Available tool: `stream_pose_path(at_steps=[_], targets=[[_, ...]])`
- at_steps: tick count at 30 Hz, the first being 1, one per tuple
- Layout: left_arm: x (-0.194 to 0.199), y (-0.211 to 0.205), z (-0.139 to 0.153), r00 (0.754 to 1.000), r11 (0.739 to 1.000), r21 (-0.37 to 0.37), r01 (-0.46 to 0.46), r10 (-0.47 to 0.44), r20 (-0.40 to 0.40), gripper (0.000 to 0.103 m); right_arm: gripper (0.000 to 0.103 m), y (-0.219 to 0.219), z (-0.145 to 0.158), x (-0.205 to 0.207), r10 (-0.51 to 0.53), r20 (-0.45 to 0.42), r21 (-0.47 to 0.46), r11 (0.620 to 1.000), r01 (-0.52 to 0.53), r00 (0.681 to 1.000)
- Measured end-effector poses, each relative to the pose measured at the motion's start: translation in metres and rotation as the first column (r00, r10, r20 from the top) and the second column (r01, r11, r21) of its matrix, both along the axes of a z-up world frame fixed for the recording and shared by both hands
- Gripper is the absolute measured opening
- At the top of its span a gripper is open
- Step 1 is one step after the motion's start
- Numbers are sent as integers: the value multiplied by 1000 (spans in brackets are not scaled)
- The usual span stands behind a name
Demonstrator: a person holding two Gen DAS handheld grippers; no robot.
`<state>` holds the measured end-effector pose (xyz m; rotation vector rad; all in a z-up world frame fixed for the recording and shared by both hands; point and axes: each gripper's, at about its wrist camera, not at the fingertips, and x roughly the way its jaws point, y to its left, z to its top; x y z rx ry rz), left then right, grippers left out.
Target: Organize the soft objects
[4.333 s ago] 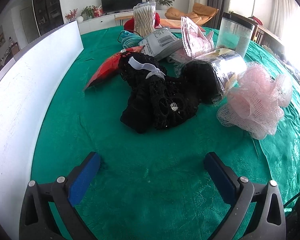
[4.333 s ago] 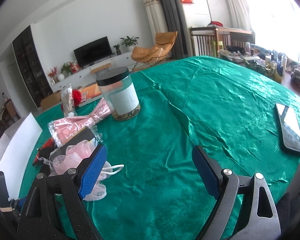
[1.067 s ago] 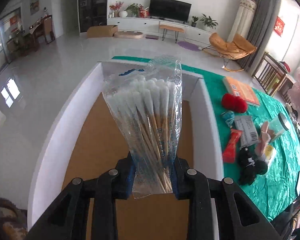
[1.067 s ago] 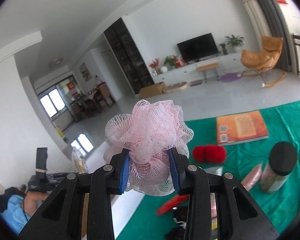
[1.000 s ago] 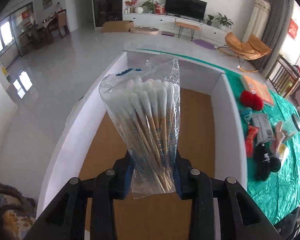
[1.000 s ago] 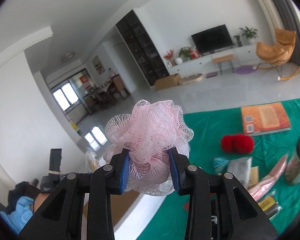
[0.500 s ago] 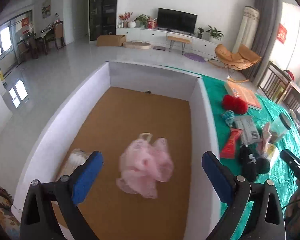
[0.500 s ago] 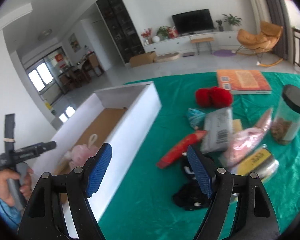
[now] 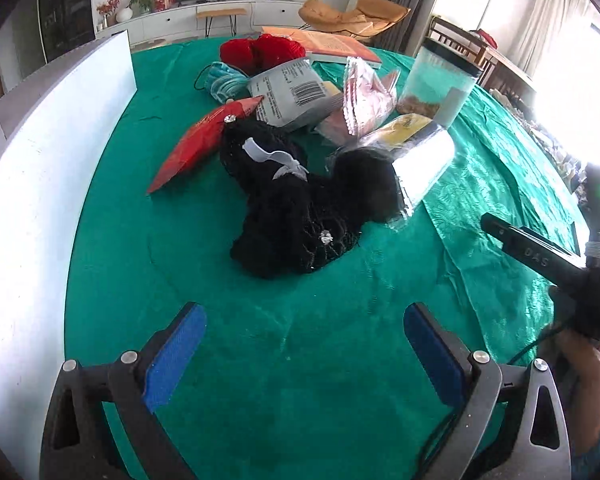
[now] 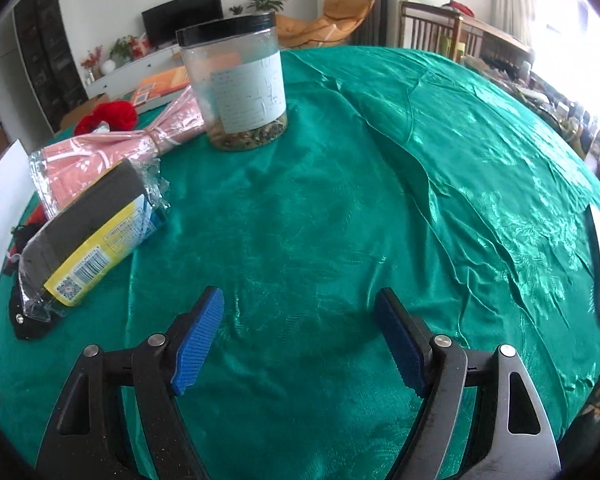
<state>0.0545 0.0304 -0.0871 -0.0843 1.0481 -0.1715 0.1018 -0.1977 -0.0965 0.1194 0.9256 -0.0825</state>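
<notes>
Both tools match: the left gripper (image 9: pixel 305 354) and the right gripper (image 10: pixel 300 340) carry black angular arms, ribbed blue pads, and silver screw heads at the pivots. Off the left gripper's right side, a black handle (image 9: pixel 540 258) reads "DAS", a green light above it.

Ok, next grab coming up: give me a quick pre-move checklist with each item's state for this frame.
1. Left claw open and empty: ok.
2. Right claw open and empty: ok.
3. Black mesh bundle ahead of left claw, nothing lying on it: ok.
4. Sponge pack within right claw's path: not ok, it sits off to the left.
5. Jar upright, clear of both claws: ok.
6. Room left in the white box: cannot tell.
</notes>
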Motion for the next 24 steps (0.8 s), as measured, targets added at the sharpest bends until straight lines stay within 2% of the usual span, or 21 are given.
stream_pose_path(at_steps=[4, 7, 10, 12, 24], targets=[[22, 10, -18, 998, 998, 26, -60, 60, 17, 99, 83, -2, -2, -2, 4, -1, -13, 1000, -4, 1000], [29, 12, -21, 996, 995, 73, -64, 59, 64, 99, 85, 11, -5, -10, 9, 1, -56, 998, -9, 1000], [29, 15, -27, 994, 992, 112, -50, 38, 107, 103, 87, 15, -4, -14, 7, 3, -49, 999, -6, 1000], [30, 13, -28, 994, 990, 133, -45, 31, 106, 103, 87, 17, -4, -16, 7, 3, -53, 999, -7, 1000], [30, 15, -29, 994, 990, 131, -47, 33, 107, 103, 90, 20, -2, -18, 8, 2, -51, 999, -8, 1000]])
